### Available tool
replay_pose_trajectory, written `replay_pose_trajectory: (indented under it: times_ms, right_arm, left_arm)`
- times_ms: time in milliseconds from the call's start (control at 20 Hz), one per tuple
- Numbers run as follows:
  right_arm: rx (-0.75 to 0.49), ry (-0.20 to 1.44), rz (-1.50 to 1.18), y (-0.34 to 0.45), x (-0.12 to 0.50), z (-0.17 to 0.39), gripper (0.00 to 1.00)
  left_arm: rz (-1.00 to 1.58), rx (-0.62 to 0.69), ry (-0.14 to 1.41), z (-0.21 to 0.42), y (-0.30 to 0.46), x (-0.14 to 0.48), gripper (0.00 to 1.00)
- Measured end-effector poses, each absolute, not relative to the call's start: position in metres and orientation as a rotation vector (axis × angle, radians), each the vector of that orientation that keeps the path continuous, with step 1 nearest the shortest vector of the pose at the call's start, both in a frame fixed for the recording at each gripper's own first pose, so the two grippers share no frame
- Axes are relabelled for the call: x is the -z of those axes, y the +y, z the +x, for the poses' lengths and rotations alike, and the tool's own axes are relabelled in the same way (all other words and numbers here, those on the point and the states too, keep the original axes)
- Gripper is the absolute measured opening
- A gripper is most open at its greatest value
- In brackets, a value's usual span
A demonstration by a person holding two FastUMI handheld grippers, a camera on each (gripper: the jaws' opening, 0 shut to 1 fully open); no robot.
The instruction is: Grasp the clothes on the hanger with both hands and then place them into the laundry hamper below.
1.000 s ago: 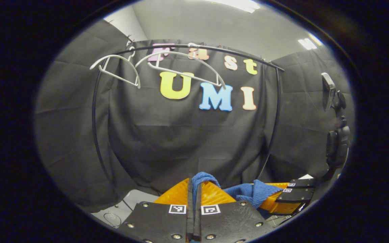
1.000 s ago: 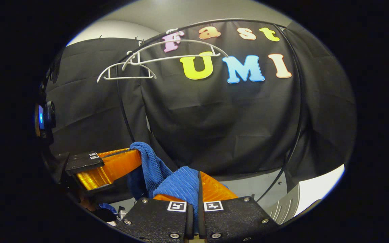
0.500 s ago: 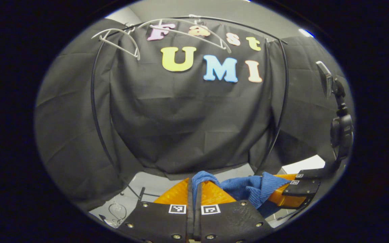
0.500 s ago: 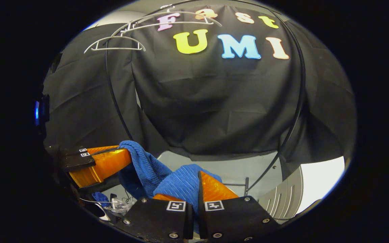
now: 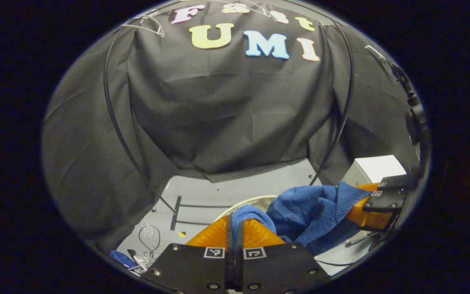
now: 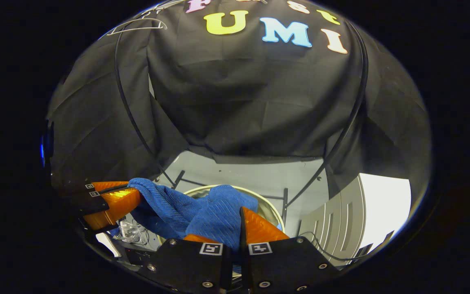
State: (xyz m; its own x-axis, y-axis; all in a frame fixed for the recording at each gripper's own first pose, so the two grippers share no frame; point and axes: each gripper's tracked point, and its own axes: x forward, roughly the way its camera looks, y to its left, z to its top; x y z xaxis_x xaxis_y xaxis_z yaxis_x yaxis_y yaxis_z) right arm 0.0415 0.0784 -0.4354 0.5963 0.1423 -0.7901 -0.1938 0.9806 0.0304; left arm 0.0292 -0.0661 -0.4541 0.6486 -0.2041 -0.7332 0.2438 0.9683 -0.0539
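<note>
A blue ribbed garment (image 5: 308, 210) hangs stretched between both grippers. In the left gripper view my left gripper (image 5: 235, 222) is shut on one end of it, and the right gripper (image 5: 371, 202) grips the other end at the right edge. In the right gripper view my right gripper (image 6: 239, 222) is shut on the blue garment (image 6: 202, 210), with the left gripper (image 6: 114, 200) clamped on it at the left. Below the cloth shows the round pale rim of the laundry hamper (image 6: 269, 206), also seen as the hamper rim (image 5: 247, 202). Bare white hangers (image 5: 145, 22) stay on the black rail at the top.
A black curved rail frame (image 5: 110, 110) stands before the black cloth wall. A black floor bar (image 5: 176, 206) and loose clear wire (image 5: 149, 237) lie on the grey floor. A white box (image 5: 375, 167) sits at the right, a pale ribbed panel (image 6: 339, 220) near the right gripper.
Both grippers have dropped and tilted downward with the blue garment; the hangers slid toward the top of the views, and the floor and hamper rim came into sight.
</note>
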Motion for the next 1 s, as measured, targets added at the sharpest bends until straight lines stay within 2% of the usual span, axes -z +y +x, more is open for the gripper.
replay_pose_trajectory:
  times_ms: [350,450,500,650,750,800,1000]
  right_arm:
    - [-0.162,1.032,-0.117,0.071,0.471,0.016,0.16]
    - [-0.165,1.043,-0.119,0.075,0.471,0.013,0.28]
    - [-0.169,1.046,-0.117,0.075,0.474,0.011,0.37]
    - [-0.169,1.052,-0.117,0.074,0.477,0.006,0.67]
    - [-0.154,1.046,-0.102,0.074,0.476,0.003,0.95]
    - [-0.148,1.041,-0.095,0.075,0.474,0.003,0.97]
    - [-0.137,1.011,-0.094,0.075,0.462,0.006,0.97]
  left_arm:
    - [0.077,0.236,0.982,-0.005,-0.050,0.500,0.02]
    - [0.053,0.244,1.003,-0.011,-0.051,0.502,0.07]
    - [0.053,0.236,0.998,-0.013,-0.049,0.499,0.13]
    - [0.069,0.237,0.932,0.002,-0.045,0.490,0.59]
    - [0.081,0.231,0.921,0.003,-0.040,0.485,0.79]
    - [0.082,0.226,0.916,0.004,-0.037,0.483,0.89]
    - [0.070,0.204,0.897,0.010,-0.034,0.475,0.89]
